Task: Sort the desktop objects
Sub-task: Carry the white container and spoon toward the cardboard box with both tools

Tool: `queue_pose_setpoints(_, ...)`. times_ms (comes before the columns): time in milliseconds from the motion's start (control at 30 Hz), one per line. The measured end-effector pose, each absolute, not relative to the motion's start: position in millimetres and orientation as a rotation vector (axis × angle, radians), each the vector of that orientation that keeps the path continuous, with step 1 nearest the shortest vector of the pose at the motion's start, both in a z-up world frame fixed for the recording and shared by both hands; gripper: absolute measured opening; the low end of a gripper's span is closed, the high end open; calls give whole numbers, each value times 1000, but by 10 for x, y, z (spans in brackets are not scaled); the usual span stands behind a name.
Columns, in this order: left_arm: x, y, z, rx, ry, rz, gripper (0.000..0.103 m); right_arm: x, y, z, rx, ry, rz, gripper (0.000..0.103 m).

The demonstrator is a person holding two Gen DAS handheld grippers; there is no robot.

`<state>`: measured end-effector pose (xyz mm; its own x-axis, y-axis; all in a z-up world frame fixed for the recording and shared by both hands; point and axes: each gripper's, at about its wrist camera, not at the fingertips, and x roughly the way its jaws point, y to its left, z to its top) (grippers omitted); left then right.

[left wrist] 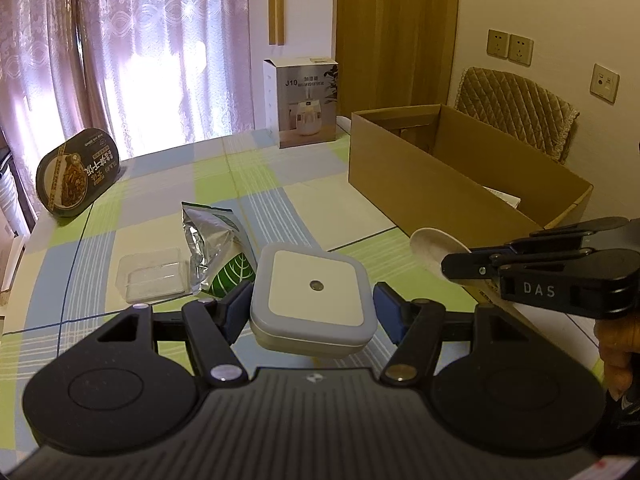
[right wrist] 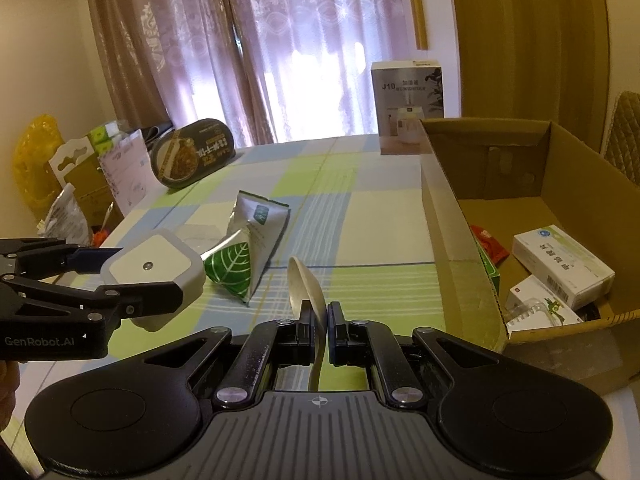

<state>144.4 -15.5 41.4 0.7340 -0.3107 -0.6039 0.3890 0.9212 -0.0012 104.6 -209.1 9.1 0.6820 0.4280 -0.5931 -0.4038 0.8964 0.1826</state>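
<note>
White spoon [right wrist: 306, 285] (handle hidden) is clamped in right jaws; left jaws grip the night light [left wrist: 314, 298].

Window: lace curtains [left wrist: 132, 52], pinkish, daylight glowing thru centre.
Walls: cream; wall sockets [left wrist: 510, 48] on rt side.
Wood panel [left wrist: 396, 36]: tall, brown, beside curtains.
Chair [left wrist: 520, 108]: quilted beige cover, behind table's far rt corner.
Table: checked cloth [left wrist: 256, 176], green/blue/cream.
</note>
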Motion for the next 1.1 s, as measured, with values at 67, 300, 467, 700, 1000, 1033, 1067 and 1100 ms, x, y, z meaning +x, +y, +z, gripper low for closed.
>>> queue_pose_setpoints(67, 1452, -154, 428, 123, 637, -387, 61, 1041, -2082, 107, 38, 668, 470, 3)
queue_pose_setpoints(300, 1503, -228, 536, 108, 610, -387, 61, 1041, -2100, 186, 32, 637, 463, 3)
queue_pose_setpoints(467, 1572, -309, 658, 86, 581, -386, 61, 1060, -2136, 331, 17, 589, 450, 3)
queue_pose_setpoints(700, 1659, -477, 827, 64, 537, -391, 61, 1104, -2223, 518, 12, 531, 428, 3)
queue_pose_setpoints(1000, 1738, -687, 899, 47, 513, -419, 61, 1254, -2579, 715, 27, 484, 370, 3)
queue_pose_setpoints(1033, 1743, -724, 901, 50, 510, -426, 61, 1273, -2628, 736, 27, 479, 359, 3)
queue_pose_setpoints(1067, 1749, -766, 903, 50, 509, -436, 61, 1295, -2674, 750, 28, 475, 349, 3)
queue_pose_setpoints(1100, 1751, -802, 904, 50, 508, -445, 61, 1317, -2723, 760, 31, 473, 339, 3)
